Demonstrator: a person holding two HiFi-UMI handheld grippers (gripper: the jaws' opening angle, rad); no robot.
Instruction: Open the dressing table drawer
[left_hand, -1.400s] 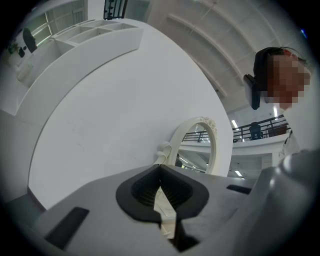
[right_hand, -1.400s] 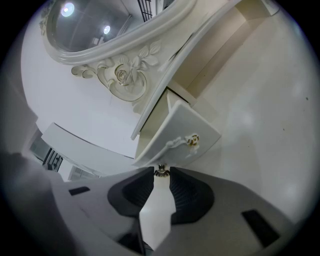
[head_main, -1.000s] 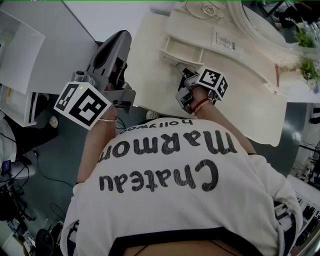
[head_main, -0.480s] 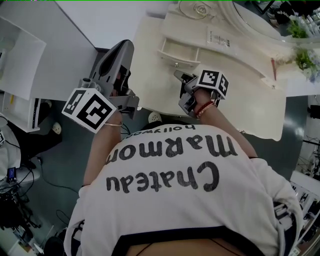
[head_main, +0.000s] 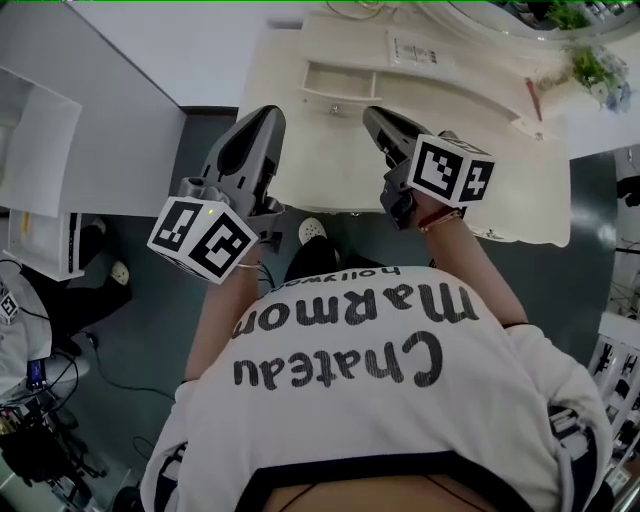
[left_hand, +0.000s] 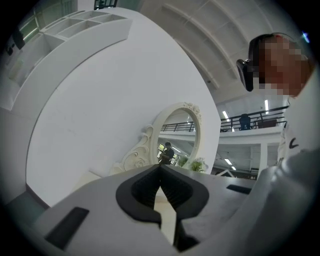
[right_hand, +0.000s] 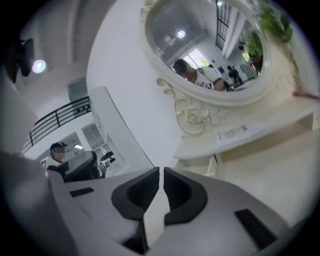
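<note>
Up on the desk's back tier, small drawer (head_main: 340, 82): it appears pulled out toward the person, with its knob (head_main: 335, 108) on the near front. It lies between and just beyond the two gripper tips.
Drawer contents: the shallow tray looks bare, and one divider splits it into a long part and a short part.
Left hand-held gripper (head_main: 262, 118): its jaws are closed tip to tip on nothing. It hovers over the left end of the desk (head_main: 325, 160) and aims at the oval mirror (left_hand: 177, 135).
Right hand-held gripper (head_main: 372, 115): its jaws have just been closing and are now almost together, with only a thin slit and nothing between them. It sits above the desk top, near the drawer's right part but touching neither the drawer nor the knob.
Why held so: both tools are clear of the knob and carried above the surface. Judging by that, the pull looks finished and the grippers seem to be parked out of the drawer's way.
Task standing: probably complete, since the tray is exposed.
</note>
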